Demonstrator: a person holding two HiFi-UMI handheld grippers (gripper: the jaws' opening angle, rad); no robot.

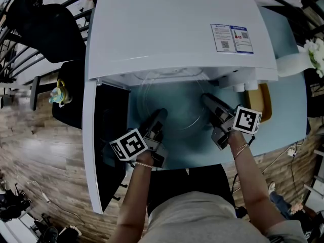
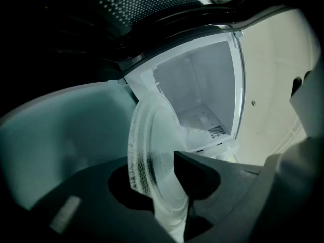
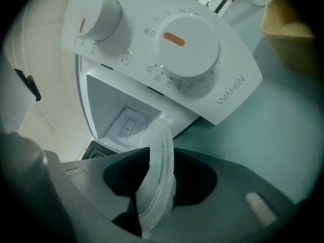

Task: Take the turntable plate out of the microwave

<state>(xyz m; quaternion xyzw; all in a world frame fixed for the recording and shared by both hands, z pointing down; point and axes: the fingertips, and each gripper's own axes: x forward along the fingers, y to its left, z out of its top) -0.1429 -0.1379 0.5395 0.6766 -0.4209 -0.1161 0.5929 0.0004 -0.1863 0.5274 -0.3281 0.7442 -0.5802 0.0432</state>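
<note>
Head view, entry one: turntable plate (image 1: 172, 105), clear glass, held level just outside the mouth of the microwave (image 1: 177, 29), above the teal table (image 1: 286, 120). Its far rim is possibly still inside; hard to tell through the glass.
Left gripper (image 1: 159, 114): jaws narrowed onto the plate's left rim.
Right gripper (image 1: 206, 98): jaws likewise clamped on the right rim.
Door (image 1: 104, 151): open.
Outstanding: draw the plate fully clear and set it down.
</note>
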